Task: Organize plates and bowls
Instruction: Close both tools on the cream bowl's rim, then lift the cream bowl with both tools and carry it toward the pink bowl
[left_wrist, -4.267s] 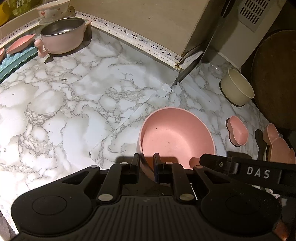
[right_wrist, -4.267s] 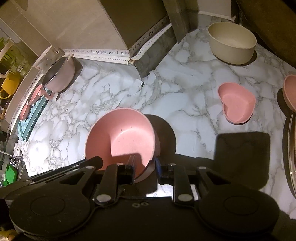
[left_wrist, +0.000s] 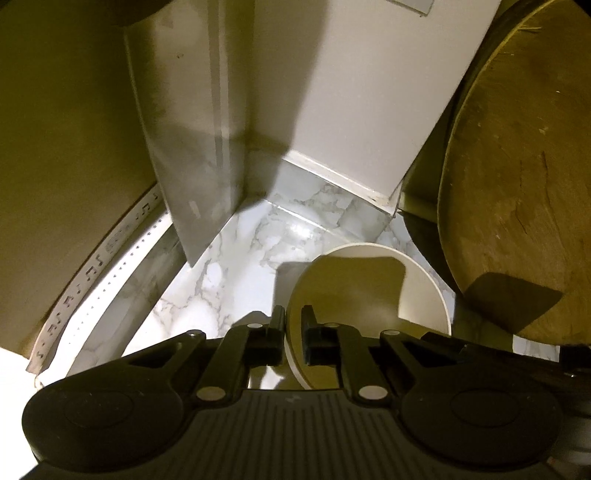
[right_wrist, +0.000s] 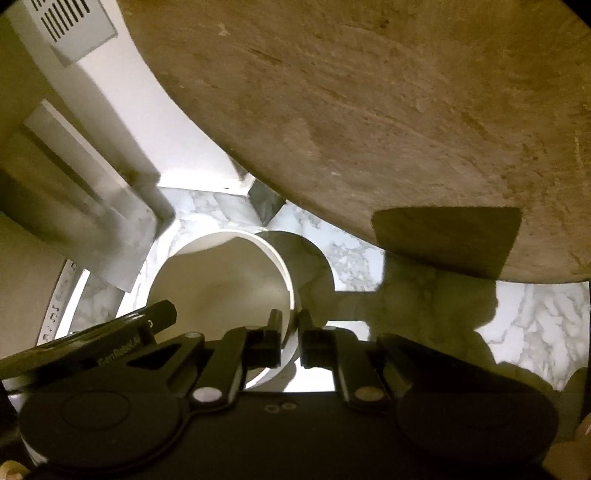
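We have the cream bowl (left_wrist: 369, 295) on the table (left_wrist: 207, 295) by the round board (left_wrist: 517, 184); left gripper (left_wrist: 293, 325) clamped on its rim; right gripper (right_wrist: 290, 328) jaws closing on the opposite rim; stacking not yet done.

left gripper (left_wrist: 293, 325) clamped, right gripper (right_wrist: 290, 328) closing

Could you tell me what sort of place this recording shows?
Most likely a home kitchen counter: a marble-patterned worktop, a cream bowl on it, and a large round wooden chopping board leaning beside a white appliance.
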